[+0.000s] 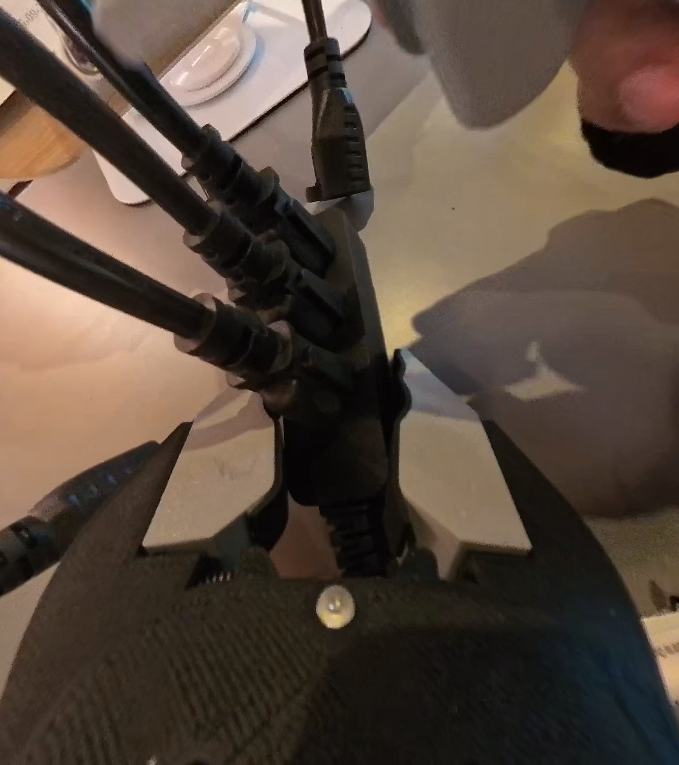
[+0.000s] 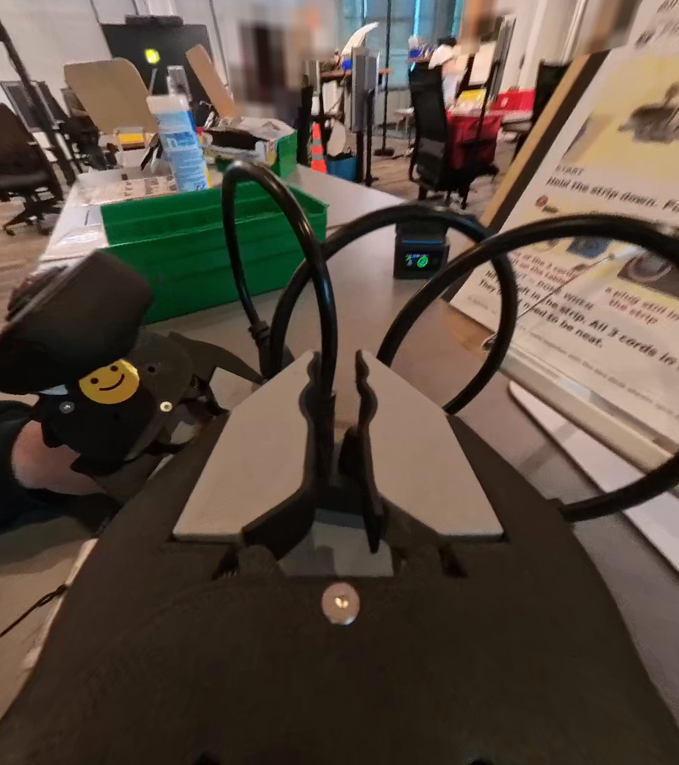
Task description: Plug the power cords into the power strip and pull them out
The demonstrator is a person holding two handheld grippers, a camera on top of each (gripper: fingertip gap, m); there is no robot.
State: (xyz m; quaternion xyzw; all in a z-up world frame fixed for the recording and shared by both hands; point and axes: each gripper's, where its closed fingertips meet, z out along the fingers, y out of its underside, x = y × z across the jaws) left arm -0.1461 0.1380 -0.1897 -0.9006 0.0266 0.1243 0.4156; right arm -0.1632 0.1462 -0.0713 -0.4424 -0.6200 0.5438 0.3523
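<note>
Downward, left gripper [image 1: 340, 364] astride power strip [image 1: 354, 289].

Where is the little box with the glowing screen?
In the right wrist view, the little box sits on the table, behind the looping black cords, right of the green bin.

The right gripper [image 2: 340, 372] has a black cord [image 2: 321, 265] against its nine o'clock finger, clear of the other. Green bins [image 2: 189, 248] sit at eleven o'clock.
</note>
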